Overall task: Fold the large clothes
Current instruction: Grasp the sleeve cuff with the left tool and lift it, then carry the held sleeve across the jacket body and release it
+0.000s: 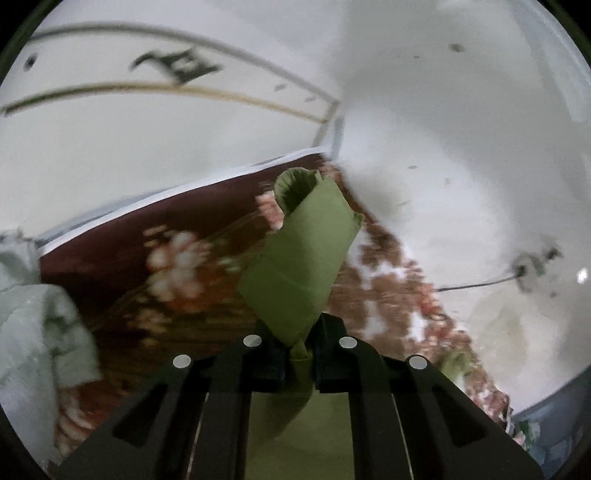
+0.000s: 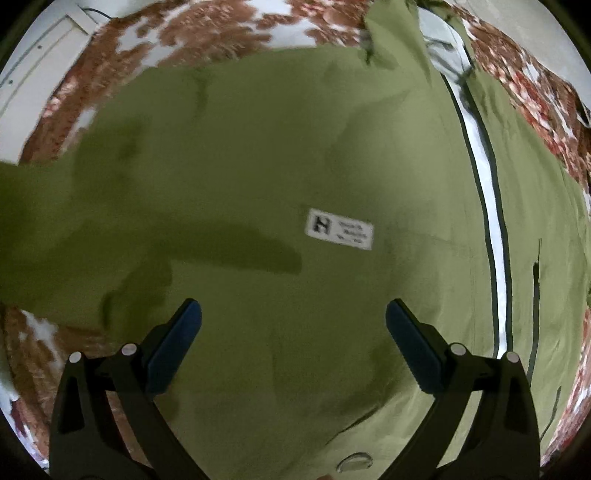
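Note:
An olive-green jacket (image 2: 258, 166) lies spread over a floral bedspread (image 2: 192, 26), with a white label (image 2: 339, 229) on its chest and a dark zipper (image 2: 495, 236) over a white lining down its right side. My right gripper (image 2: 293, 314) hangs open above the jacket, blue pads (image 2: 177, 343) wide apart, nothing between them. In the left wrist view my left gripper (image 1: 300, 354) is shut on the jacket's green sleeve (image 1: 301, 254), lifted off the bed; the sleeve stands up beyond the jaws and its cuff (image 1: 295, 182) points away.
A pale mint towel (image 1: 40, 325) lies bunched at the left on the maroon floral bedspread (image 1: 155, 236). White walls (image 1: 424, 110) rise behind the bed, with a cable and socket (image 1: 524, 273) at the right. A white cabinet (image 2: 33, 85) shows at upper left.

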{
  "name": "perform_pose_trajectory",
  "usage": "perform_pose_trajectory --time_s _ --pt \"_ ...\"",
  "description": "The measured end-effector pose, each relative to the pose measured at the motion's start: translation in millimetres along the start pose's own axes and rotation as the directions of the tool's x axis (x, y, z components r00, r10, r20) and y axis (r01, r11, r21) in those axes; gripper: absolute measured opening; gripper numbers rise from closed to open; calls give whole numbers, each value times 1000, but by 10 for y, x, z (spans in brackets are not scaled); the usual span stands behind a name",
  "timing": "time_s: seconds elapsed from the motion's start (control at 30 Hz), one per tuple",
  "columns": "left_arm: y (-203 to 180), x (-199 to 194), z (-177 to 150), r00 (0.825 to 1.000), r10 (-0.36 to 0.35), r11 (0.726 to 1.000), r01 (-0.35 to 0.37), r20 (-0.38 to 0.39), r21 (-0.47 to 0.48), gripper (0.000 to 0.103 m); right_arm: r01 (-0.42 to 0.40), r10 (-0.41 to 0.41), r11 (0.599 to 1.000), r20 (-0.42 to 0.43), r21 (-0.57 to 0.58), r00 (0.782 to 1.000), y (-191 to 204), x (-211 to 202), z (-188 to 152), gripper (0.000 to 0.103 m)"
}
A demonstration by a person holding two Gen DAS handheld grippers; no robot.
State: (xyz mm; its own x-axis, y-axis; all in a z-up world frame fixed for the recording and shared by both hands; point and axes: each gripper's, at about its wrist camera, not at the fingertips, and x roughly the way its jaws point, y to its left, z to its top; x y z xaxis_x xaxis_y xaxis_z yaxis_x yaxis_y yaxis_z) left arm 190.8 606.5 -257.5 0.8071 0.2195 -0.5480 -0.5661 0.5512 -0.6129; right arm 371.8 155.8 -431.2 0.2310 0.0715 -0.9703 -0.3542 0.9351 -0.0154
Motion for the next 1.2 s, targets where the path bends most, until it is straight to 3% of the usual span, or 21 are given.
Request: perform_pose_trajectory --time_s 0.13,0.27,0.43,0.53,0.6,0.77,0.8,0.87,0.9,1.03,1.2 --pt "-669 -98 -47 991 -127 992 127 36 -14 8 27 -27 999 -20 -30 999 -47 228 -98 98" --pt "-1628 -64 -226 965 -259 966 259 46 4 8 -25 25 999 0 26 1000 -159 312 -114 99" --pt "-2862 113 -774 927 -376 926 375 9 56 8 -36 38 997 18 -70 999 -133 336 -76 99" --pt "-3598 308 -1278 902 -430 894 432 -42 118 8 -60 62 984 8 -168 998 -186 278 -86 98" --pt "-4091 473 -1702 893 -443 870 450 -83 201 8 0 14 970 57 -245 998 -260 177 -115 98" --pt "-4994 865 -2869 857 -460 841 505 -233 196 8 42 -1 944 124 -327 992 -604 39 -228 98" --pt "-5115 953 -3119 844 -464 835 518 -268 186 8 46 1 939 138 -341 990 -658 39 -253 98" --pt "-5325 1173 -3664 799 -483 818 557 -359 141 8 98 -41 925 159 -367 986 -746 71 -296 98" --pt "-5406 1250 -3929 787 -471 817 560 -398 141 8 100 -43 922 159 -374 986 -757 113 -322 98" --pt "-5666 1517 -4981 768 -339 803 537 -543 259 8 20 37 930 149 -366 988 -807 215 -367 98" --pt "-5691 1829 -5987 738 -122 726 522 -663 447 8 -12 79 928 164 -372 983 -875 164 -494 98"
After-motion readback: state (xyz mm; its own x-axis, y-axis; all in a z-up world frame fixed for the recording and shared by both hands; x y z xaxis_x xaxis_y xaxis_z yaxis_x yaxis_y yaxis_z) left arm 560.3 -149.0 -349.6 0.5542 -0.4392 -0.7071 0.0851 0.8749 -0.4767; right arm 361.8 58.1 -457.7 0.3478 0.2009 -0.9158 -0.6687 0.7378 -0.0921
